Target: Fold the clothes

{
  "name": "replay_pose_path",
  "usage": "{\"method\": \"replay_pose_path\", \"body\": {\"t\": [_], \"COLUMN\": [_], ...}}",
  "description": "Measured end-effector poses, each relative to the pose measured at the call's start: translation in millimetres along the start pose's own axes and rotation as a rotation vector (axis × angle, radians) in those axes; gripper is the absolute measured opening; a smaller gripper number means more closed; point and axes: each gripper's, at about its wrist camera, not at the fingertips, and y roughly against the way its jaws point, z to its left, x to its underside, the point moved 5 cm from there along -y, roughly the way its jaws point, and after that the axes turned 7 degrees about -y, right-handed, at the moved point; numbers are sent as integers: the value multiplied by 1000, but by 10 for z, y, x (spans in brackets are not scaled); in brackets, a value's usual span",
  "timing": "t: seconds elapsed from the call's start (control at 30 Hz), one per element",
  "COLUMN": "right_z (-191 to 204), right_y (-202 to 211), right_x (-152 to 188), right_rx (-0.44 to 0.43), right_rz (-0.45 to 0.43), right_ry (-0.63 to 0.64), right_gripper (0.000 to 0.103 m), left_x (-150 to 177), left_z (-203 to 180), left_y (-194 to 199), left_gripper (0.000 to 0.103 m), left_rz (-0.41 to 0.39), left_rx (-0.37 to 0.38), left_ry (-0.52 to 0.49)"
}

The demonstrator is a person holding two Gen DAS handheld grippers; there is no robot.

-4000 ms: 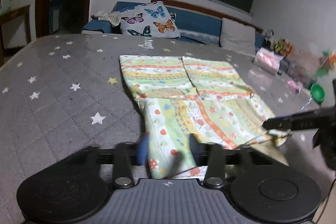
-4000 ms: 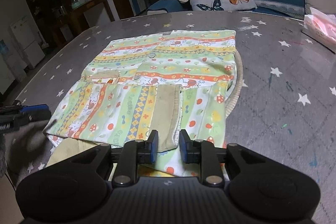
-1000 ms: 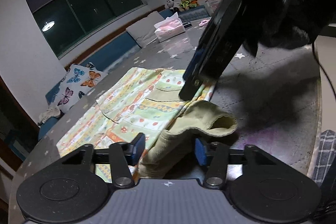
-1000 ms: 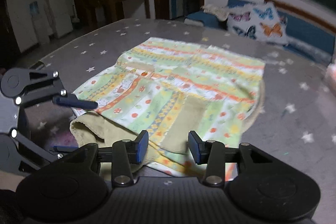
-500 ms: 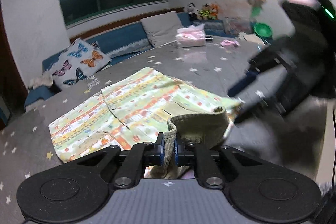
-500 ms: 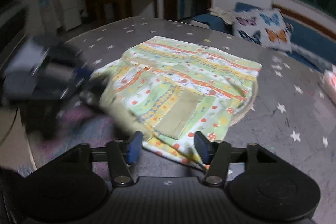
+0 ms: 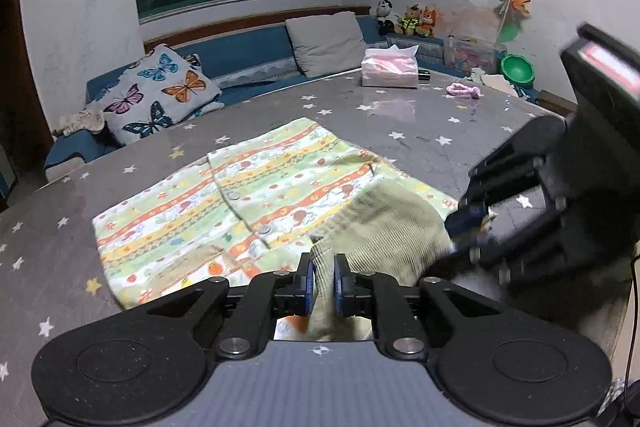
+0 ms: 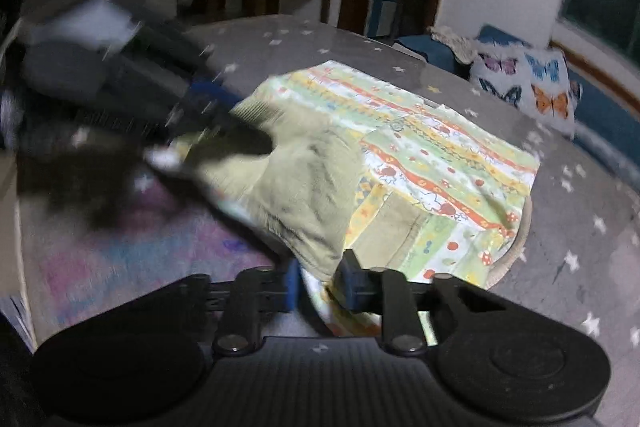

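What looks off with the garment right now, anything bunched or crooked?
The garment lies flat except its near hem, where the olive ribbed lining is turned up and bunched between both grippers. The left gripper pinches that lining. The right gripper view is motion-blurred; its grip is unclear.

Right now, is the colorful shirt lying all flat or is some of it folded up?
Partly folded. Most of the shirt lies flat on the table, but the left gripper holds its near edge lifted, olive lining showing.

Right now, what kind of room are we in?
Probably a home living room or playroom: a blue sofa with a butterfly cushion, soft toys on a ledge, and a star-patterned table where the garment lies.
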Motion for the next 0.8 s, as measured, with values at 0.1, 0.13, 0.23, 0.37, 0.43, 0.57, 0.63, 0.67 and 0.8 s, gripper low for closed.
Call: {"method": "replay_pose_path", "body": {"t": [0.1, 0.13, 0.23, 0.37, 0.43, 0.57, 0.63, 0.67, 0.8], "right_z": [-60, -80, -141, -185, -186, -176, -168, -167, -141], "right_y": [13, 17, 30, 40, 41, 42, 54, 62, 109], "right_x": [-97, -129, -227, -312, -327, -324, -310, -308, -291], "right_rx": [-7, -10, -17, -18, -12, 0, 5, 6, 18], "right_rz": [-7, -9, -16, -24, -27, -30, -38, -44, -72], "right_ry": [-45, -60, -106, -140, -142, -149, -158, -164, -171], "right_gripper": [14, 13, 12, 12, 12, 11, 11, 10, 8], "left_x": [101, 140, 274, 430, 502, 624, 673, 689, 705], "left_z": [-14, -30, -125, -189, -176, -93, -69, -62, -27], "left_y": [174, 237, 392, 398, 344, 233, 219, 230, 340], "left_gripper": [43, 51, 56, 57, 56, 44, 28, 25, 10], "left_rz": [-15, -20, -23, 4, 25, 77, 93, 95, 81], "left_rx": [-11, -18, -53, -118, -159, -219, -239, -249, -272], "left_ry": [-20, -33, -99, -180, -209, -254, -274, -287, -307]}}
